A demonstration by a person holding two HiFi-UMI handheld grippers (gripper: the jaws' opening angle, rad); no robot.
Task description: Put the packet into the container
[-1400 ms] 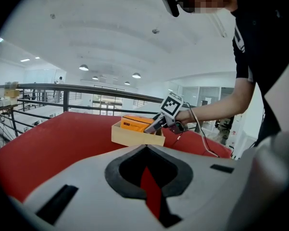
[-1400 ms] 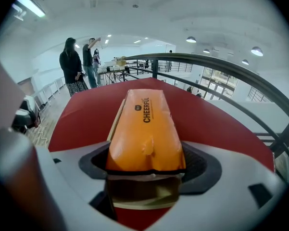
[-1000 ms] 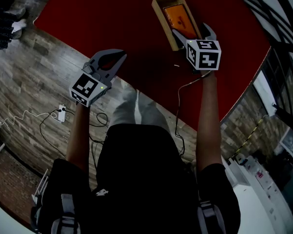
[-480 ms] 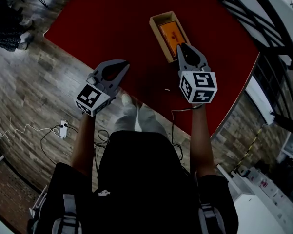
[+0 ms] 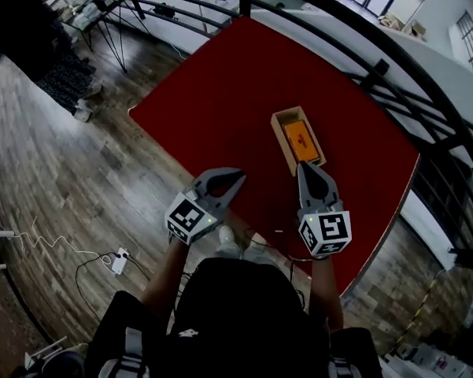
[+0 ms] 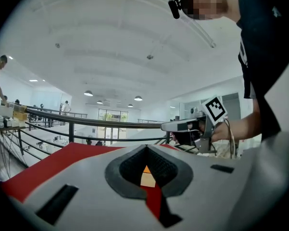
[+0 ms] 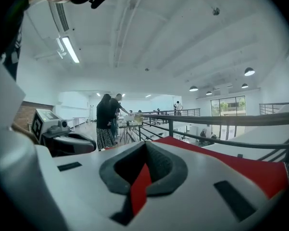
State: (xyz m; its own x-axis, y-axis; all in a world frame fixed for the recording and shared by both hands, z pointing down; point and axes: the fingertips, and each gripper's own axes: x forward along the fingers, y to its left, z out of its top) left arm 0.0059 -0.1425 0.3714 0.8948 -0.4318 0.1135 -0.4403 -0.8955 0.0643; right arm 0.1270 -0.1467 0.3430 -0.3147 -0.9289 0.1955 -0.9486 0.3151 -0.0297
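An orange packet (image 5: 301,139) lies flat inside the open wooden container (image 5: 284,122) on the red table (image 5: 236,85). My right gripper (image 5: 306,167) hovers just on the near side of the container, pointing at it, jaws shut with nothing between them. My left gripper (image 5: 236,176) is off to the container's left, over the table's near edge, also shut and empty. In the left gripper view the shut left gripper (image 6: 146,148) frames a sliver of the container (image 6: 145,176), and the right gripper's marker cube (image 6: 215,109) shows beside it. The right gripper view shows the shut right gripper (image 7: 145,146) over red table.
A black railing (image 5: 362,61) runs along the table's far side. Wooden floor (image 5: 79,187) lies left of the table, with a white power strip and cables (image 5: 120,260). People stand at a desk (image 7: 110,119) in the distance.
My right gripper drew back from the container toward me and its jaws went from wide open to shut. The packet stayed in the container. The head view rose, taking in the whole table.
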